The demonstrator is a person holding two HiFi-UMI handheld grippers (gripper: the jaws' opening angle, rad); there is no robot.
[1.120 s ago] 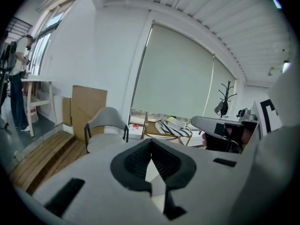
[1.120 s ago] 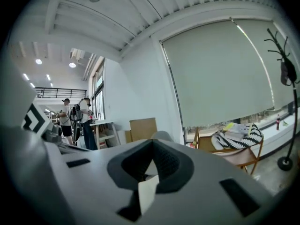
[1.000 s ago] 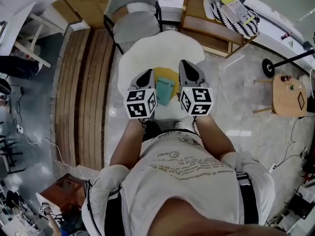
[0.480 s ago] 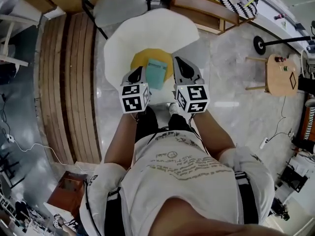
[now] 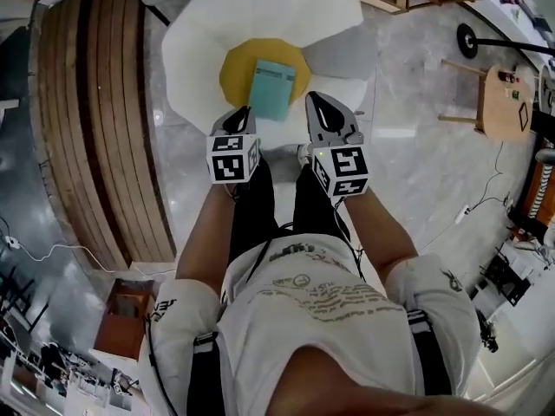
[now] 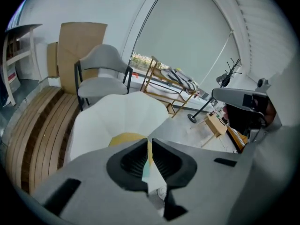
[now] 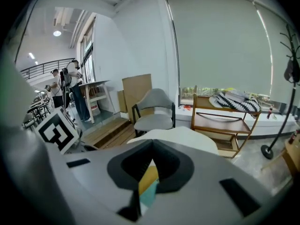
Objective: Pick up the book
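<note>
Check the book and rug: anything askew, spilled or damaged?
Nothing stands out. The teal book lies flat and closed on the yellow centre of the rug. The left gripper and right gripper are short of it, fingers together, empty.

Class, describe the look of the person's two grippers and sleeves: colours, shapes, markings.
The left gripper and right gripper are both grey, with tapered jaws lined by black ribbed pads. Each carries a white cube printed with black square markers. The sleeves are short and white.
</note>
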